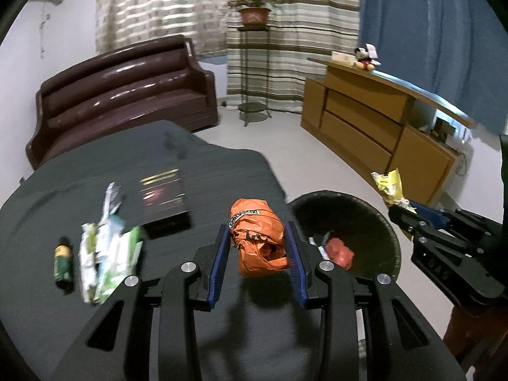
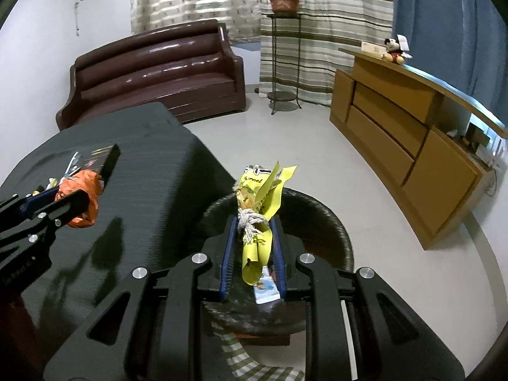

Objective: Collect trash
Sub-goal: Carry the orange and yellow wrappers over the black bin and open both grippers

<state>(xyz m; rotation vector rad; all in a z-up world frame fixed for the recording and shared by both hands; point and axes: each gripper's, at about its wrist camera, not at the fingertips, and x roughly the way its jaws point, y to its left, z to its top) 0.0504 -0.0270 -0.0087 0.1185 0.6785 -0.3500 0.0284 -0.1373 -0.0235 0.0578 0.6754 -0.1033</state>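
My left gripper (image 1: 257,233) is shut on a crumpled orange plastic bag (image 1: 257,238) and holds it above the dark table (image 1: 79,171), near its right edge. It also shows in the right wrist view (image 2: 81,195). My right gripper (image 2: 254,227) is shut on a yellow snack wrapper (image 2: 258,209) with a wad of white string, held over the black round bin (image 2: 317,222). The wrapper (image 1: 389,185) and bin (image 1: 349,212) show in the left wrist view; the bin holds a red item (image 1: 340,252).
On the table lie green-white wrappers (image 1: 104,254), a small green bottle (image 1: 63,262) and a dark box (image 1: 163,195). A brown sofa (image 1: 127,89), a plant stand (image 1: 254,63) and a wooden cabinet (image 1: 381,120) stand beyond. Pale floor lies between them.
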